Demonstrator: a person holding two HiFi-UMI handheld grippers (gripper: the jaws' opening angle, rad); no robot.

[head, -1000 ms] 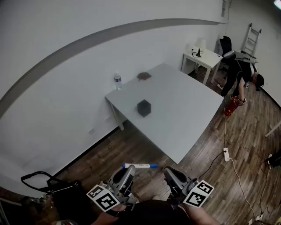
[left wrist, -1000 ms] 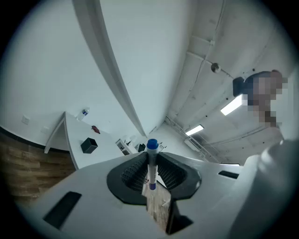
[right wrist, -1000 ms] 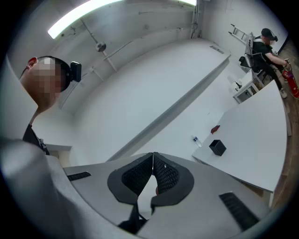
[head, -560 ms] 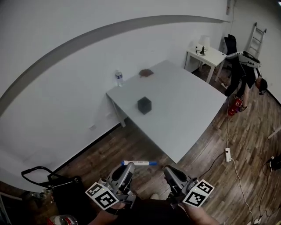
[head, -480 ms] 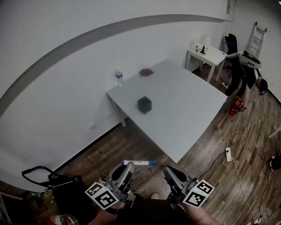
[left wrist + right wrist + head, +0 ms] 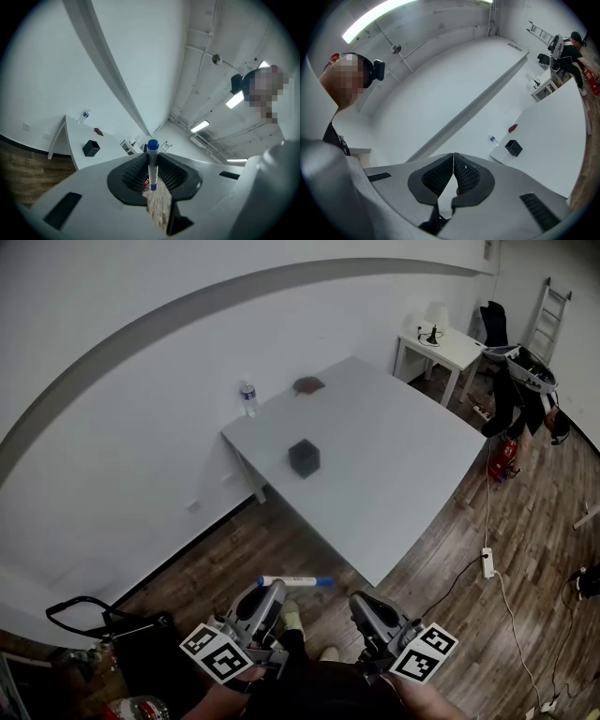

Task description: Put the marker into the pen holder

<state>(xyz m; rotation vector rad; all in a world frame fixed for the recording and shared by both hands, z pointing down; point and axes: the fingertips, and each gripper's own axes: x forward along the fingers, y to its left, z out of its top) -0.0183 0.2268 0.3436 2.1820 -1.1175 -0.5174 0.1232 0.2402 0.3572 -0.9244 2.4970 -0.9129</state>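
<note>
Head view – left tool clamping marker crosswise, right gripper view alone shows right tool closed

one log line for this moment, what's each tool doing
left tool: shut on marker | right tool: shut, empty | pen holder: on table, apart from both tools | marker: not yet in holder

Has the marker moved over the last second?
Yes, slightly. In the head view the marker, clamped in the left gripper, now lies a little closer to the table at its near edge, towards the pen holder.
</note>
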